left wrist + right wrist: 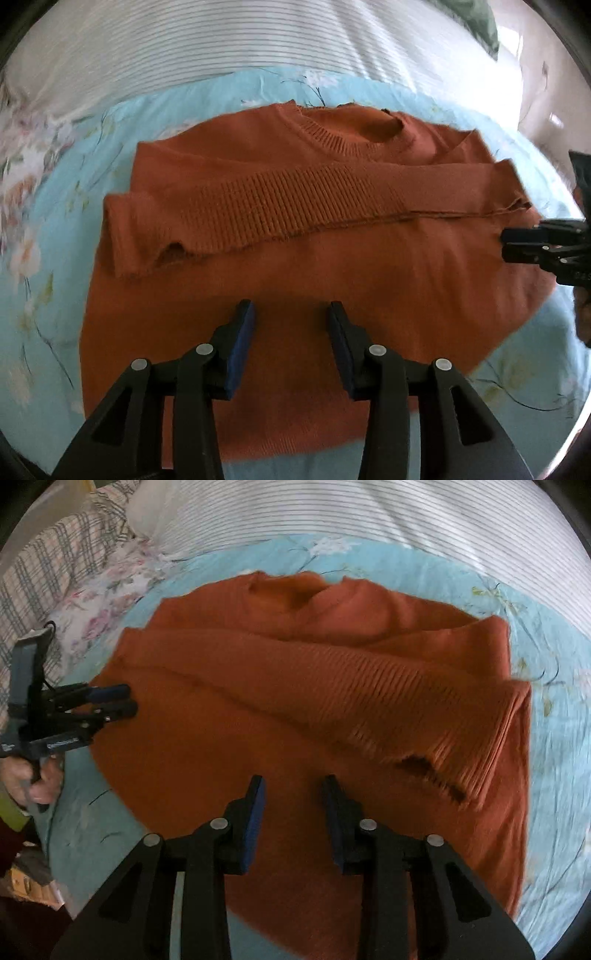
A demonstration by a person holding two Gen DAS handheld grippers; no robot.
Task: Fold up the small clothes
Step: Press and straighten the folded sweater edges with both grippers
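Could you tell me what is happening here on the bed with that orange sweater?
A person with a handheld gripper in each hand is folding an orange sweater laid flat on a light blue floral bedspread. Both sleeves are already folded across the chest. The left gripper and right gripper are both open, holding nothing, poised over the lower body of the sweater. The bottom half is not yet folded up.

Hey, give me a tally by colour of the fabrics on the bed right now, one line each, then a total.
Orange: 1, the sweater
Light blue floral: 1, the bedsheet under it
White with thin stripes: 1, the duvet behind
Plaid: 1, the pillow at the far corner
Green: 1, the cloth, only partly in view
Total: 5
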